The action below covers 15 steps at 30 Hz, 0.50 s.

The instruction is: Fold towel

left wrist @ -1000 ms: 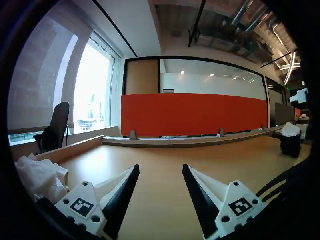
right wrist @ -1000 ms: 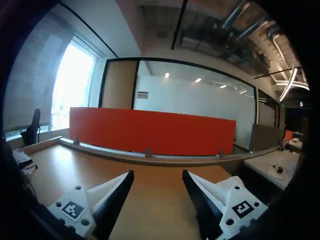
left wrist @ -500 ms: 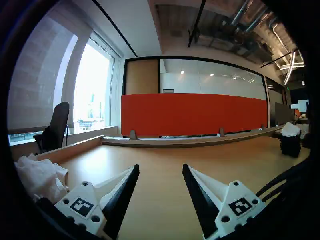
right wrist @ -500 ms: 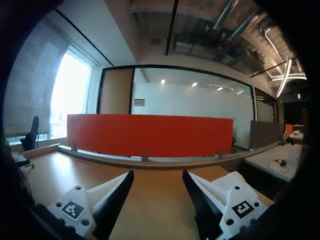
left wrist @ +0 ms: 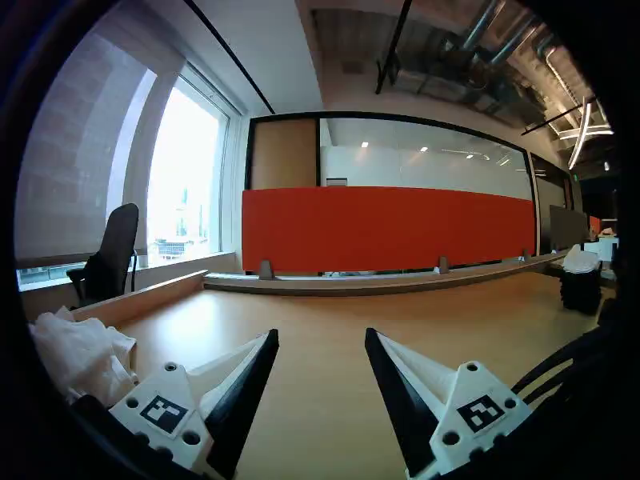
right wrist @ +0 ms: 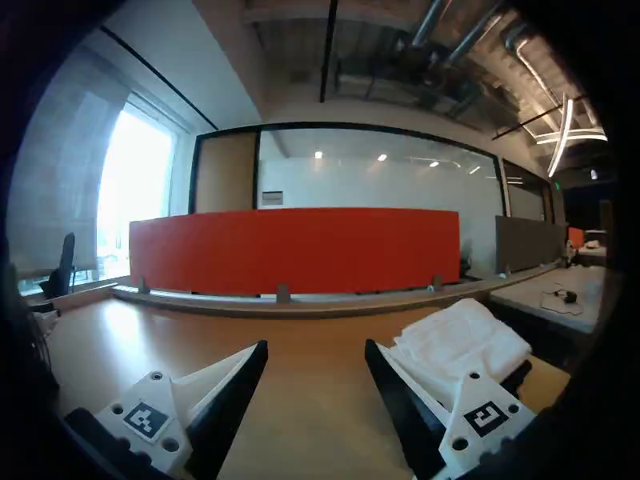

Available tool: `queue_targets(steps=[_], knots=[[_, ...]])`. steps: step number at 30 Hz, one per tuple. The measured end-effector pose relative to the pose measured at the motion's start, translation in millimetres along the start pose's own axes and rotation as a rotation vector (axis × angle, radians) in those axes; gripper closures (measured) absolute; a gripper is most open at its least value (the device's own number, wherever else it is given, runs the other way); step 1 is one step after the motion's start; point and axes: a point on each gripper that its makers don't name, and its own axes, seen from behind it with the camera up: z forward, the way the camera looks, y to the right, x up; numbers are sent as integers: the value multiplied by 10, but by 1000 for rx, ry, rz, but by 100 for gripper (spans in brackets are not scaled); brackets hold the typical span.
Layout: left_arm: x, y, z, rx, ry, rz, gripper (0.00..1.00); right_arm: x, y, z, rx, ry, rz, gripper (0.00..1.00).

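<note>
The left claw (left wrist: 320, 352) and right claw (right wrist: 316, 360) both stand open and empty over the wooden counter (left wrist: 344, 308). A crumpled towel (left wrist: 80, 356) lies at the near left, just left of the left claw. A folded towel (right wrist: 468, 344) sits near right, beside the right claw's finger. The crumpled towel looks light, soft and limp, so it should sag and bunch. It is best pinched at two corners or along a hem, then spread flat.
</note>
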Motion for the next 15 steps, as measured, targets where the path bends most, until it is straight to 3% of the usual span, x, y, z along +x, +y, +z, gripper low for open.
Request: queue_targets(steps=[9,15], knots=[[-4,1,-2,0,0,0,21,-135,10,5,-3,1,24,6],[-4,-1,0,0,0,0,21,-244,-25,18,8,-5,8,7]])
